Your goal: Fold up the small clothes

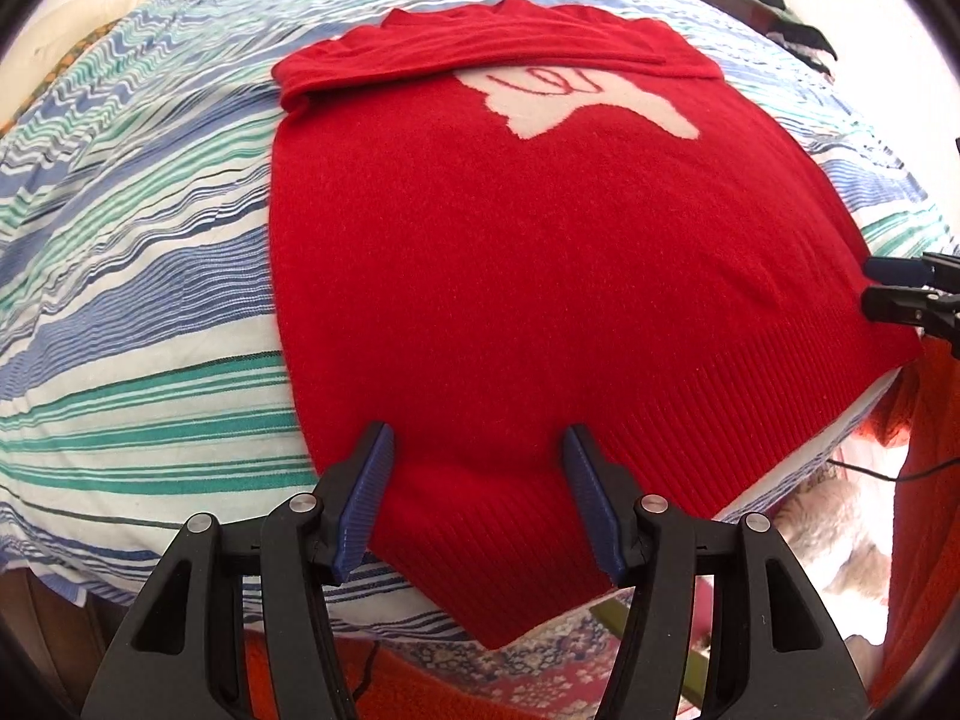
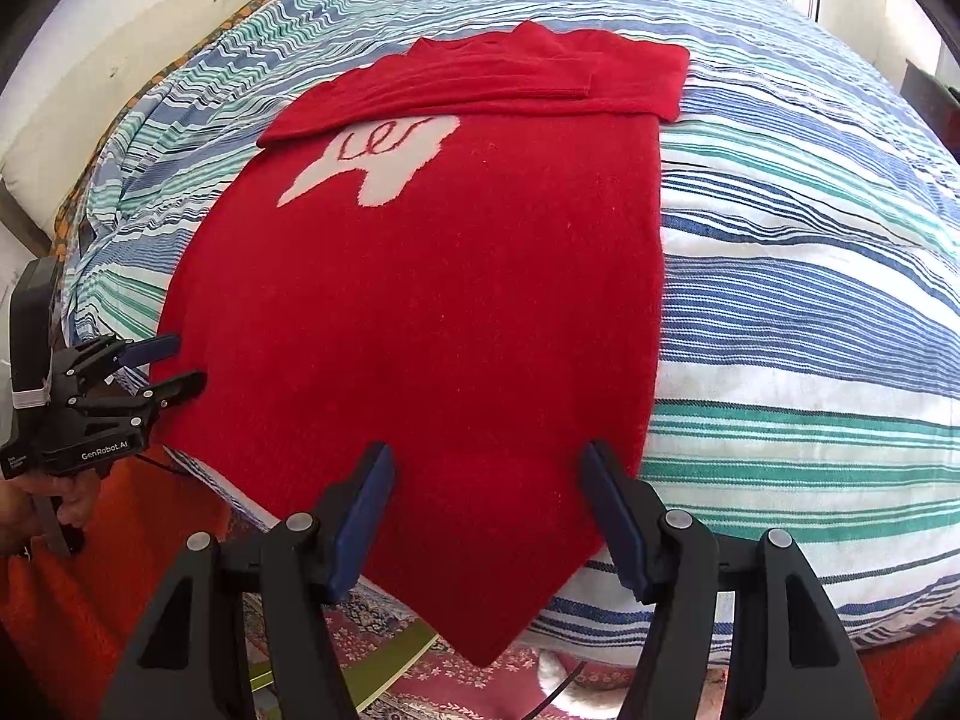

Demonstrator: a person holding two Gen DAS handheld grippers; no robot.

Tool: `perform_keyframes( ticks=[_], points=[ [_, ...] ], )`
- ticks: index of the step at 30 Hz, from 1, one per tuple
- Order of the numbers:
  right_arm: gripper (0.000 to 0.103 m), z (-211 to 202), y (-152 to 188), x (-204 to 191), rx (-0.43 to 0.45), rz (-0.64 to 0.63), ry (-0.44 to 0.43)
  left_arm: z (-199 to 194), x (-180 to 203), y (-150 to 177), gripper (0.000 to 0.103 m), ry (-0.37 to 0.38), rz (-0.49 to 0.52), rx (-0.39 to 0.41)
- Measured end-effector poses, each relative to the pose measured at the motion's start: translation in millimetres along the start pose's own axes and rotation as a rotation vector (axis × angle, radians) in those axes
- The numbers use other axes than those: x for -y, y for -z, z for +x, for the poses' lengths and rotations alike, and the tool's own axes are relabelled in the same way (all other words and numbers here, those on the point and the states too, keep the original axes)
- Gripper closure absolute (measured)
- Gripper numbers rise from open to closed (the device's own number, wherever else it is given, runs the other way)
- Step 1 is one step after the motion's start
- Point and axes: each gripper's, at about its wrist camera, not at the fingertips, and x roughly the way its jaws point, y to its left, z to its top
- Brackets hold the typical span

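A red knit sweater (image 1: 510,252) with a white motif lies flat on the striped bedspread (image 1: 138,276), its sleeves folded across the far top; it also shows in the right wrist view (image 2: 432,312). My left gripper (image 1: 477,450) is open, its jaws either side of the sweater's near ribbed hem at the left corner, holding nothing. My right gripper (image 2: 486,468) is open over the hem's right corner. Each gripper shows in the other's view: the right gripper (image 1: 870,285) at the right edge and the left gripper (image 2: 180,363) at the left edge, both open beside the hem.
The bed's near edge drops to a patterned rug (image 2: 456,678) and orange fabric (image 2: 72,600). A dark table with clutter (image 1: 774,6) stands at the far right. A pale wall (image 2: 72,90) runs along the bed's left side.
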Motion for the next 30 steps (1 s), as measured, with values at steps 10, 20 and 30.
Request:
perform_keyframes(
  ticks=[10, 20, 30],
  points=[
    [0.038, -39, 15, 20, -0.088, 0.064, -0.026, -49, -49, 25, 0.045, -0.041, -0.09, -0.018],
    [0.038, -41, -4, 51, 0.031, 0.25, -0.158, -9, -51, 6, 0.036, 0.173, -0.267, -0.069],
    [0.038, -12, 16, 54, -0.104, 0.307, -0.266, 9, -39, 11, 0.064, 0.223, -0.266, -0.172]
  ],
)
